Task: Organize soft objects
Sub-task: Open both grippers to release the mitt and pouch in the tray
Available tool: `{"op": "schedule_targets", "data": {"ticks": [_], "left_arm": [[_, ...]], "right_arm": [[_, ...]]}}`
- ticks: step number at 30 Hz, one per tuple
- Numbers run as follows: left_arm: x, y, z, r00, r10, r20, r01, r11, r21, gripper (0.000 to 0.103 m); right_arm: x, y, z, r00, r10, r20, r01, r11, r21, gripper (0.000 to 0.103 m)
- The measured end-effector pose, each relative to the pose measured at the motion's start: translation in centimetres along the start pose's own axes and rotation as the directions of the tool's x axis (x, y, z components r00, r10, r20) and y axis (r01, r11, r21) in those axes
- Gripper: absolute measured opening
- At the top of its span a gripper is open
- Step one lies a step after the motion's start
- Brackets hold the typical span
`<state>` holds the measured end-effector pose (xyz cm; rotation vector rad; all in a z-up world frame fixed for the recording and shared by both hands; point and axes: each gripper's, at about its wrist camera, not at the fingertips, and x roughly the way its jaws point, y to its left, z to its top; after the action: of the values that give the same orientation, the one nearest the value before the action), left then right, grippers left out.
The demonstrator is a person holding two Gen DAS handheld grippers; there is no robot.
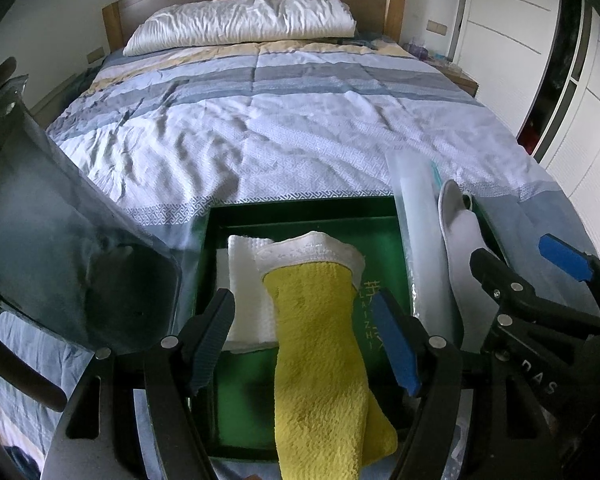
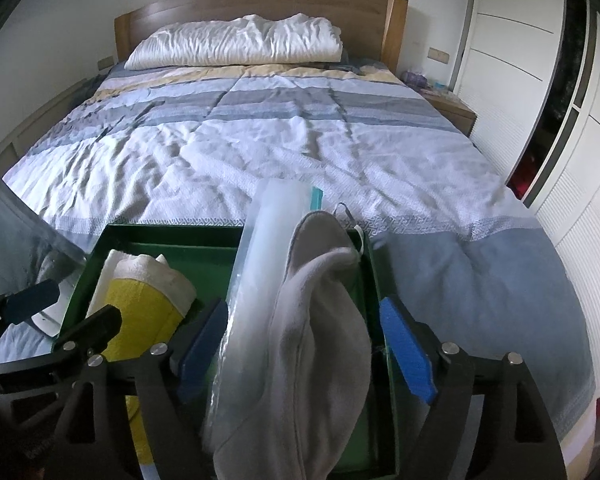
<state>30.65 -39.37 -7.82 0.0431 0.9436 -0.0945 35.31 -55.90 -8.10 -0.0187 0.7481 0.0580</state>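
Observation:
A green tray lies on the bed's near end, also in the right wrist view. A yellow cloth with a white cuff lies in it over a folded white towel. My left gripper is open, its fingers on either side of the yellow cloth. A grey soft cloth and a clear plastic bag lie along the tray's right side. My right gripper is open around them; it shows in the left wrist view.
A dark translucent lid leans at the left of the tray. The striped blue and white bedspread stretches ahead to a white pillow and wooden headboard. White wardrobe doors stand at the right.

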Motion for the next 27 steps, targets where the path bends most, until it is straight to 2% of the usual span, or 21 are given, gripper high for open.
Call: {"op": "schedule_targets", "data": {"ticks": [27], "left_arm": [[-3.9, 0.9, -0.8, 0.996, -0.074, 0.046, 0.073, 0.997, 0.020, 0.066]], "right_arm": [[-5.1, 0.7, -1.2, 0.996, -0.068, 0.054, 0.066, 0.997, 0.036, 0.088]]}}
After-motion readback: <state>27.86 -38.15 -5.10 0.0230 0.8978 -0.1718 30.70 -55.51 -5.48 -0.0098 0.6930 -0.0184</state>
